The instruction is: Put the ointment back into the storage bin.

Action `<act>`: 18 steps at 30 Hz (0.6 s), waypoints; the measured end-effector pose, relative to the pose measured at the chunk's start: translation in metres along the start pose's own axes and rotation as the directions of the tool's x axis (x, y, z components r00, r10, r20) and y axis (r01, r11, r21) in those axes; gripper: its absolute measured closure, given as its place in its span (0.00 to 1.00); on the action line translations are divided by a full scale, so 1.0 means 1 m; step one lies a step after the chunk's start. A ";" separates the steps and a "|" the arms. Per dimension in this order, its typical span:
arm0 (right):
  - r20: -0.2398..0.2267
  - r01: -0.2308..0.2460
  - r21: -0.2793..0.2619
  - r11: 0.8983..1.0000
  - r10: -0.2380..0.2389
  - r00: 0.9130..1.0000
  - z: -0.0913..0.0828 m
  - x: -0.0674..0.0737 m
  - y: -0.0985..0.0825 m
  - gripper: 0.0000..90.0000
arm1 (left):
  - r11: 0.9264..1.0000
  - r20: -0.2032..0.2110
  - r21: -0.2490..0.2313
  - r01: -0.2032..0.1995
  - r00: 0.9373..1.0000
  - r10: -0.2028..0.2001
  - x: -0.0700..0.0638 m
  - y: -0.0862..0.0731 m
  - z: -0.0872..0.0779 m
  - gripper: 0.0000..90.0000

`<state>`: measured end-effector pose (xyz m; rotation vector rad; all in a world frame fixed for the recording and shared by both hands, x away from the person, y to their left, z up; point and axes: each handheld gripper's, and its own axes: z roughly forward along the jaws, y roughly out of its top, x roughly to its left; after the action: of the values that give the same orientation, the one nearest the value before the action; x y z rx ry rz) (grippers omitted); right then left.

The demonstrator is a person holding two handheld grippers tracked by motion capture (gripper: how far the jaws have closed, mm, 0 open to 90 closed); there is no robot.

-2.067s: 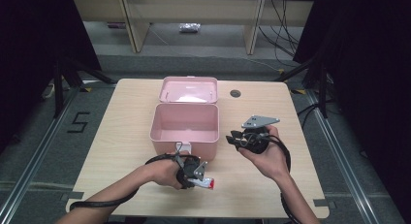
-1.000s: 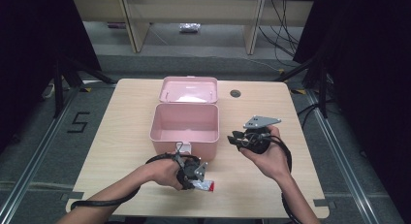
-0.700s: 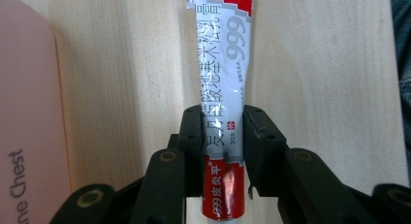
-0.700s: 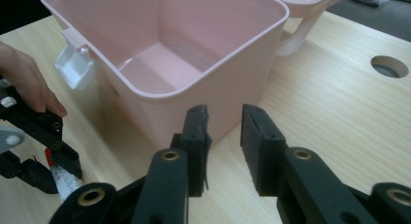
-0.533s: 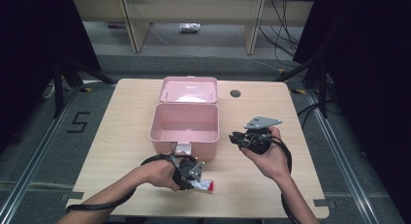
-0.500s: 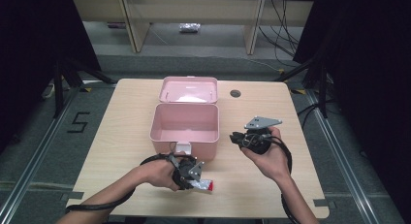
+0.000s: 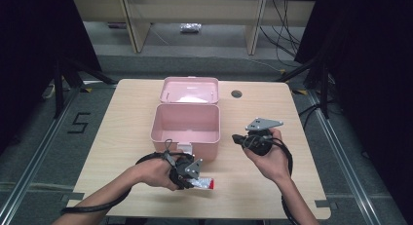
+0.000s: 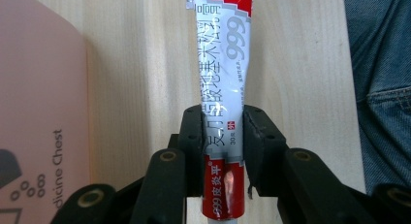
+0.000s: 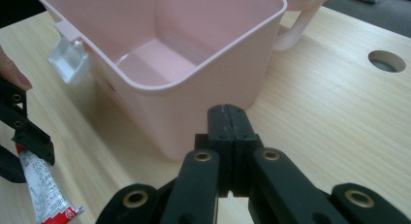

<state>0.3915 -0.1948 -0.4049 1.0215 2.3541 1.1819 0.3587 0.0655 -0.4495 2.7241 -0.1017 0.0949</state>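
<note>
A red and silver ointment tube [image 8: 223, 88] is clamped between the pads of my left gripper [image 8: 222, 132], a little above the table in front of the pink box. In the high view the left gripper [image 7: 187, 174] holds the tube [image 7: 205, 183] near the table's front edge. The pink medicine chest [image 7: 185, 122] stands open and empty, its lid [image 7: 190, 90] laid back. My right gripper [image 7: 239, 138] hovers to the right of the chest; its jaws have just been closing and now meet with nothing between them [image 9: 227, 120]. The right gripper view also catches the tube [image 9: 46, 187] at lower left.
A round cable hole [image 7: 236, 94] sits in the tabletop behind and right of the chest. A white latch [image 9: 68, 61] hangs on the chest's front wall. The person's jeans [image 8: 383, 88] show beyond the table's near edge. Dark floor and shelving surround the table [image 7: 126, 113].
The right gripper's jaws have closed from wide open to touching. The left gripper has lifted slightly with the tube still in it.
</note>
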 end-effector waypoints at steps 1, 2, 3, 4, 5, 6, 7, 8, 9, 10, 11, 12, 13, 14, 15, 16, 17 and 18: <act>-0.001 -0.022 0.009 1.000 0.022 1.000 0.000 0.002 0.000 1.00 | 1.000 0.001 0.002 -0.001 1.000 0.001 0.000 0.000 -0.001 0.79; 0.001 0.012 0.004 1.000 -0.012 1.000 0.000 0.000 0.000 1.00 | 1.000 0.000 0.001 -0.001 1.000 0.001 0.000 0.000 -0.003 0.79; 0.001 0.012 0.004 1.000 -0.012 1.000 0.000 0.000 0.000 1.00 | 1.000 0.000 0.001 -0.001 1.000 0.001 0.000 0.000 -0.003 0.79; 0.005 0.017 -0.004 1.000 -0.017 1.000 0.001 0.000 0.000 1.00 | 1.000 0.000 -0.001 0.003 1.000 -0.003 0.000 -0.001 -0.005 0.79; 0.001 -0.011 0.004 1.000 0.011 1.000 0.001 0.002 0.000 1.00 | 1.000 -0.001 -0.006 0.008 1.000 -0.008 0.000 -0.001 -0.006 0.79; 0.002 -0.006 -0.002 1.000 0.006 1.000 0.002 0.002 0.000 1.00 | 1.000 0.000 -0.004 0.007 1.000 -0.007 0.000 -0.001 -0.007 0.79; -0.010 0.022 -0.002 1.000 -0.022 1.000 0.003 0.000 0.000 1.00 | 1.000 -0.002 -0.006 0.009 1.000 -0.009 -0.001 -0.001 -0.009 0.79; -0.009 0.021 -0.007 1.000 -0.021 1.000 0.003 0.001 0.000 1.00 | 1.000 -0.002 -0.005 0.011 1.000 -0.011 -0.001 -0.001 -0.010 0.79; 0.001 0.013 -0.004 1.000 -0.013 1.000 0.002 0.001 0.001 1.00 | 1.000 0.006 0.003 0.012 1.000 -0.012 0.000 -0.001 -0.012 0.79; -0.002 0.014 -0.002 1.000 -0.014 1.000 0.002 0.001 0.001 1.00 | 1.000 0.006 0.003 0.012 1.000 -0.012 0.000 -0.001 -0.012 0.79; -0.002 0.017 0.002 1.000 -0.017 1.000 0.002 0.001 0.001 1.00 | 1.000 -0.003 -0.004 0.017 1.000 -0.017 0.000 -0.002 -0.013 0.79; -0.003 0.016 0.001 1.000 -0.016 1.000 0.002 0.002 0.001 1.00 | 1.000 -0.003 0.002 0.015 1.000 -0.015 0.000 -0.003 -0.015 0.79; -0.006 0.005 0.004 1.000 -0.005 1.000 0.002 0.003 0.001 1.00 | 1.000 -0.007 0.000 0.014 1.000 -0.014 0.000 -0.003 -0.016 0.79; -0.008 0.006 0.002 1.000 -0.006 1.000 0.002 0.003 0.001 1.00 | 1.000 -0.005 -0.001 0.020 1.000 -0.020 0.000 -0.003 -0.016 0.79; -0.007 0.006 0.004 1.000 -0.006 1.000 0.002 0.003 0.001 1.00 | 1.000 -0.006 0.000 0.017 1.000 -0.017 0.000 -0.003 -0.017 0.79; -0.003 0.012 0.003 1.000 -0.012 1.000 0.002 0.002 0.001 1.00 | 1.000 -0.006 0.000 0.020 1.000 -0.020 0.001 -0.004 -0.018 0.79; -0.003 0.012 0.003 1.000 -0.012 1.000 0.002 0.002 0.001 1.00 | 1.000 -0.006 0.000 0.020 1.000 -0.020 0.001 -0.004 -0.018 0.79; -0.002 0.019 0.002 1.000 -0.019 1.000 0.003 0.002 0.001 1.00 | 1.000 -0.005 0.002 0.020 1.000 -0.020 0.001 -0.004 -0.019 0.79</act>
<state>0.3923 -0.1909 -0.4058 0.9971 2.3616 1.1738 0.3587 0.0767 -0.4336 2.7265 -0.0733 0.0961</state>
